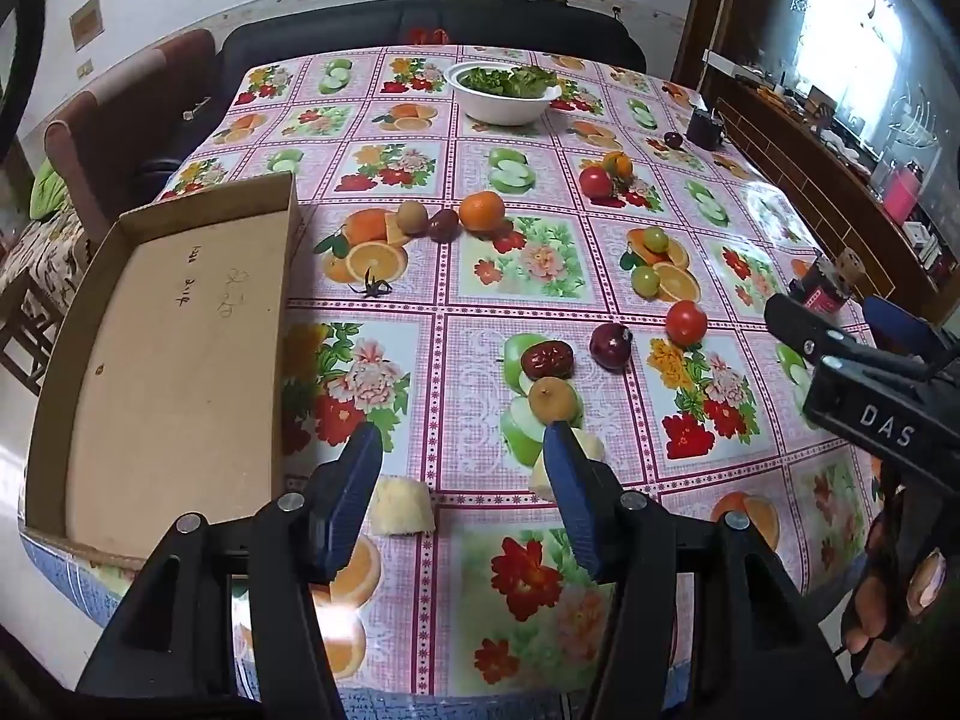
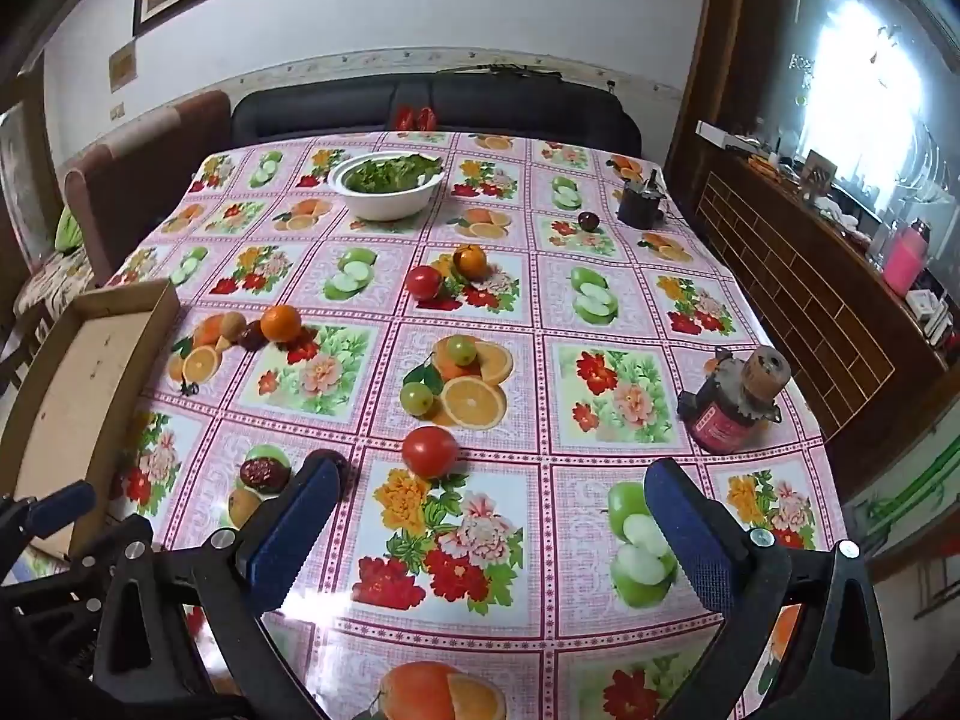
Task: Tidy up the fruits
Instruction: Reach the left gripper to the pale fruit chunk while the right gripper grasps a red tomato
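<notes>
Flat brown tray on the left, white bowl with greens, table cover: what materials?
Flat brown tray: likely cardboard, matte, with folded walls and pen marks. White bowl of greens: smooth and glossy, plastic or ceramic, unclear which. Fruit-print table cover: probably vinyl or oilcloth, with glare off its sheen.

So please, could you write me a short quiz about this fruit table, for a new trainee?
1. True or false: the cardboard tray already holds fruit.
2. What fills the white bowl at the far end? A) oranges B) green leaves C) tomatoes
3. Which fruit lies nearest ahead of the right tongs?

Key
1. False: it holds nothing, and every fruit lies on the tablecloth.
2. B.
3. The red tomato. Both the right tongs and the left tongs stand open and hold nothing.
</notes>
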The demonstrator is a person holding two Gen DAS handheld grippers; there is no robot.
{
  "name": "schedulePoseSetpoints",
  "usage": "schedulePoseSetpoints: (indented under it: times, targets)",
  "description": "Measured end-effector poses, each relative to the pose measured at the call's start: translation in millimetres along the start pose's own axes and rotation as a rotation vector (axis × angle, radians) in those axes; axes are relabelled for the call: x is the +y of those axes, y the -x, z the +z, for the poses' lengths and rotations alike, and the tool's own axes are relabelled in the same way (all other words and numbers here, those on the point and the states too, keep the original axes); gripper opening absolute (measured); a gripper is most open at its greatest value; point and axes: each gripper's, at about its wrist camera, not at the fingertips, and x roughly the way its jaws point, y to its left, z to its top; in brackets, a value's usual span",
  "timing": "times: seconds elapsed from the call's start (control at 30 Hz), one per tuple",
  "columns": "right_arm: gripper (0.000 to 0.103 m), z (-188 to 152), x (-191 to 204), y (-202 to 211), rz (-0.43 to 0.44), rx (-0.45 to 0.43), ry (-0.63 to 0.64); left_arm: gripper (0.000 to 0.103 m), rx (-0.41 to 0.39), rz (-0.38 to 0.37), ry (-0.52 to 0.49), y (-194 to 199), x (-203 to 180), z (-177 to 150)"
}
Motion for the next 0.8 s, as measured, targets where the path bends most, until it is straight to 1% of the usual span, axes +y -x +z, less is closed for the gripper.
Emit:
schedulePoseSetpoints:
  times: [0.2, 0.23, 0.4, 0.8]
  targets:
    - [0.103, 2, 9, 2, -0.015, 0.000, 0.024, 0.055, -0.002, -0.001, -0.002, 4, 2, -4]
    - [0.103, -3, 6, 1, -0.011, 0.005, 0.018, 0.055, -0.001, -0.003, -0.001, 4, 3, -4]
    - [0.103, -3, 4, 3, -0.015, -0.002, 0.018, 0.055, 0.005, -0.008, 0.001, 4, 6, -7]
    - [0.103, -2, 20, 3, -0.026, 0.006, 0.045, 0.055, 0.007, -0.019, 0.028, 4, 21, -9]
